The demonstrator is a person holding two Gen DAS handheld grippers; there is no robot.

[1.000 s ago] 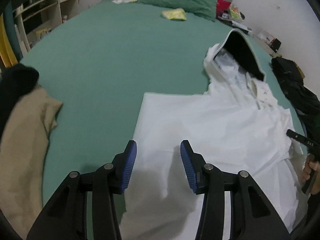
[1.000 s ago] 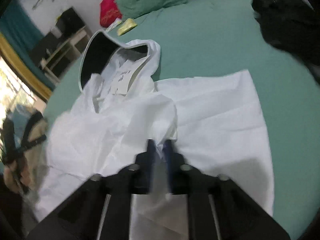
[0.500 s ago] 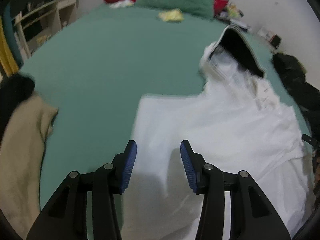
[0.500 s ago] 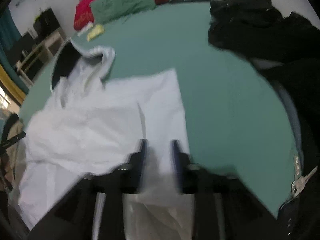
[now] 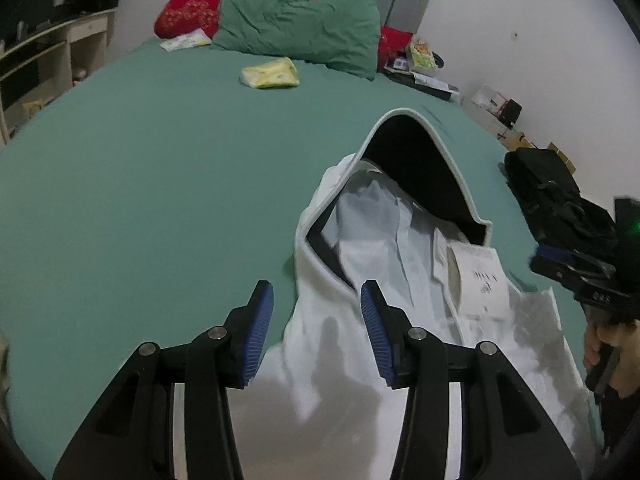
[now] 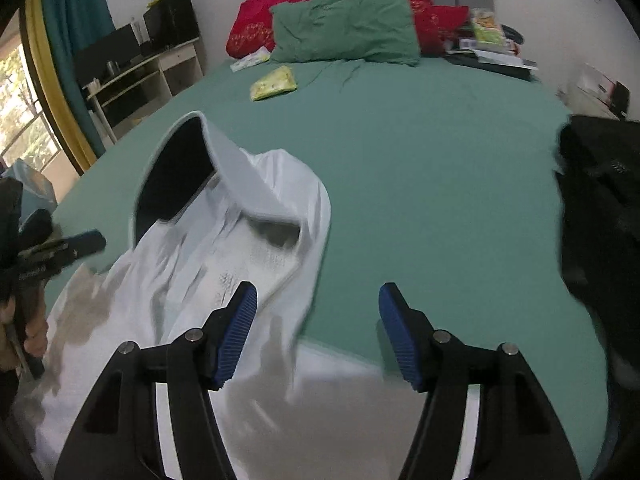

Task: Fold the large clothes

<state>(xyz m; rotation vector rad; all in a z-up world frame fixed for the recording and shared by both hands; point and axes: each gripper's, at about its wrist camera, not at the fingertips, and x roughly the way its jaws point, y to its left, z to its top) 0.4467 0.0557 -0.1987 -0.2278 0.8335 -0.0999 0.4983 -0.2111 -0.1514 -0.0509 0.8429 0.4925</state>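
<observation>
A white hooded garment (image 5: pixel 400 280) with a dark-lined hood (image 5: pixel 420 168) lies on the green bed (image 5: pixel 160 180). It also shows in the right wrist view (image 6: pixel 224 260), hood (image 6: pixel 176 176) at the far end. My left gripper (image 5: pixel 317 320) is open and empty, low over the garment's left shoulder edge. My right gripper (image 6: pixel 318 328) is open wide and empty, over the garment's right edge and bare sheet (image 6: pixel 420 200). Each gripper shows at the edge of the other's view: the right one (image 5: pixel 580 276), the left one (image 6: pixel 52 252).
A green pillow (image 5: pixel 300 28) and a red pillow (image 5: pixel 188 16) lie at the headboard, with a yellow packet (image 5: pixel 270 74) in front. Black clothing (image 6: pixel 600 220) is piled at the bed's right side (image 5: pixel 552 196). Shelves (image 6: pixel 140 76) stand to the left.
My right gripper has opened and let go of the white fabric. Both grippers have moved forward toward the hood. The left gripper stayed open.
</observation>
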